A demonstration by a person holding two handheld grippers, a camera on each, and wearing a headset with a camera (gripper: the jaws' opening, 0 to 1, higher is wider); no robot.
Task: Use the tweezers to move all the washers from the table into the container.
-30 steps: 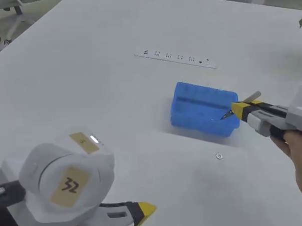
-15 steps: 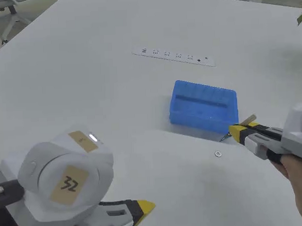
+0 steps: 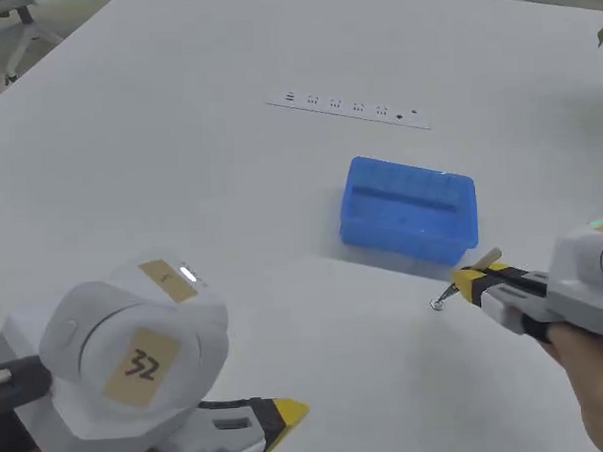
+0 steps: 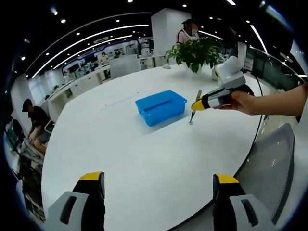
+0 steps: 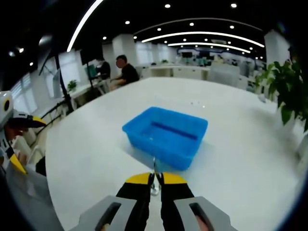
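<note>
Blue container (image 3: 409,209), contents unclear; at its 5 o'clock the right gripper (image 3: 471,278) clamps tweezers (image 3: 448,294), tips at a washer (image 3: 438,304), gap indiscernible

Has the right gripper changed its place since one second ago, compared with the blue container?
Yes. The right gripper was over the blue container; now it sits off its near side, lower, with the tweezers tip at the washer.

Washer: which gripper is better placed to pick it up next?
The right gripper: shut on the tweezers, tips at the washer by the container. The left gripper is open, empty, farther away.
</note>
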